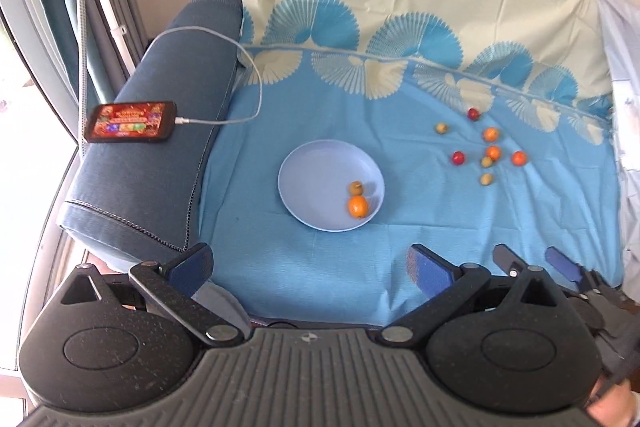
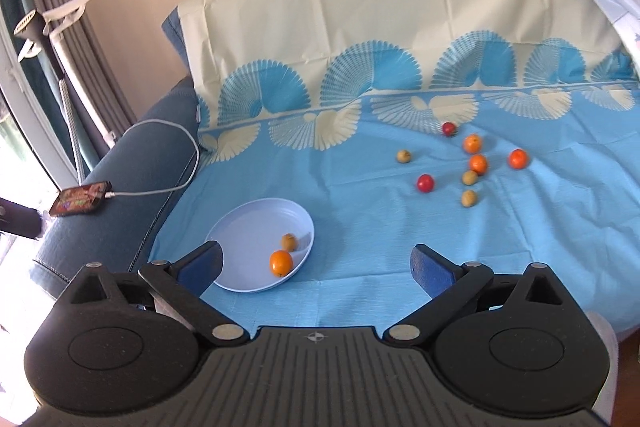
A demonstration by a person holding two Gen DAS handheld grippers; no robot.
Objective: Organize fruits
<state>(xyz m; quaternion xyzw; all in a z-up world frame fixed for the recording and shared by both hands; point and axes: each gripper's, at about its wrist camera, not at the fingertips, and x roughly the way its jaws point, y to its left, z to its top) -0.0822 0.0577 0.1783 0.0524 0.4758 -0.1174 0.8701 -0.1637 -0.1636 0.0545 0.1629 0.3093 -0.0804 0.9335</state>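
Two fruits (image 1: 357,199) in plate (image 1: 304,179), others (image 1: 493,153) right

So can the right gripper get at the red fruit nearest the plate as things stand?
Probably yes: the right gripper is open and empty, and only bare cloth lies before the red fruit, which sits apart from its neighbours.

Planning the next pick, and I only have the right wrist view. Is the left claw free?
Observer: Yes, the left claw is open, with nothing between its fingers.
Operator: What is it aimed at?
Observer: In the left wrist view the plate lies straight ahead, centred between its fingers.
Operator: Are the two claws close together?
Observer: The right claw shows just to the right of the left claw, side by side with it.
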